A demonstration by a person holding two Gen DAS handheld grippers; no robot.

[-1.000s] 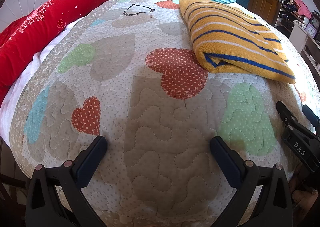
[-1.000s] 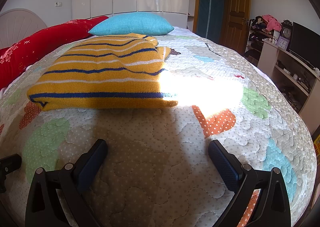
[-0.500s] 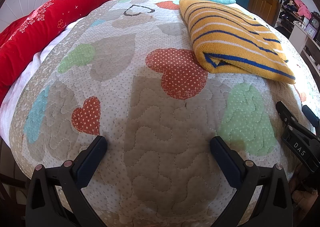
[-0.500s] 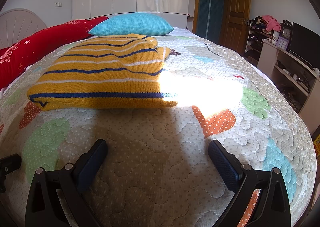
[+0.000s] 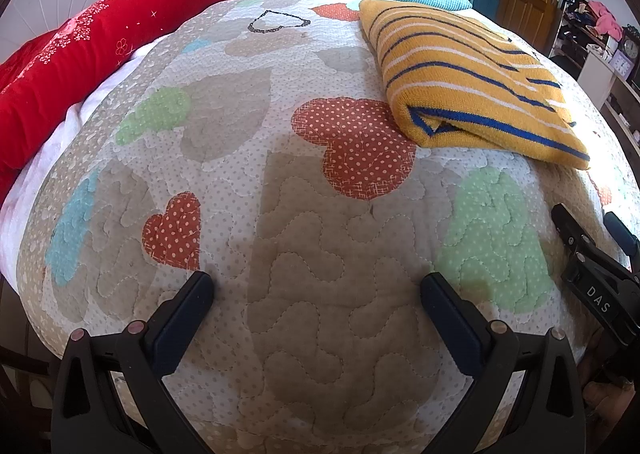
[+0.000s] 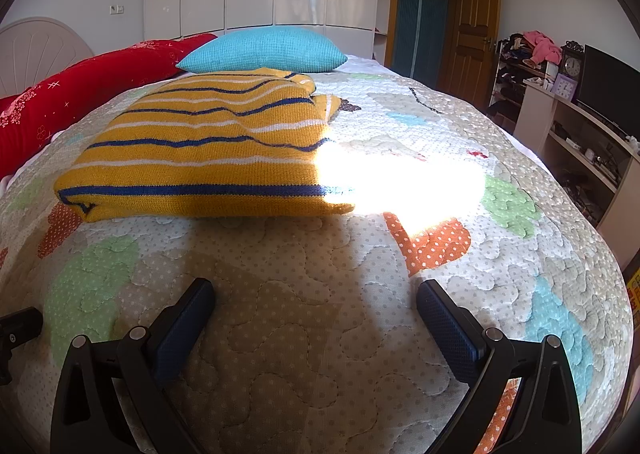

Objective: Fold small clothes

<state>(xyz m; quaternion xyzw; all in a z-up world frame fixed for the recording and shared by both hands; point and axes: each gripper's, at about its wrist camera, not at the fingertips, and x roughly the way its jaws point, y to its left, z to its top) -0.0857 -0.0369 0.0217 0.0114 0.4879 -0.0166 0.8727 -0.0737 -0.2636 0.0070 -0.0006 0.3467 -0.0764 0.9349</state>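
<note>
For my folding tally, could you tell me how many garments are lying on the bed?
1: the yellow striped sweater, already folded, on the quilt just before the blue pillow. None other shows.

A heart-patterned quilt (image 5: 320,234) covers the bed, with a red blanket (image 5: 100,34) and teal pillow (image 6: 264,48) seemingly at its head.

We see a mustard-yellow knitted sweater (image 6: 200,158) with blue and white stripes. The quilt (image 5: 304,294) under it is beige with white dots, patched with red, green and pale blue hearts. The pillow (image 6: 264,48) is turquoise; the long bolster (image 5: 100,34) is red with small white flowers.
</note>
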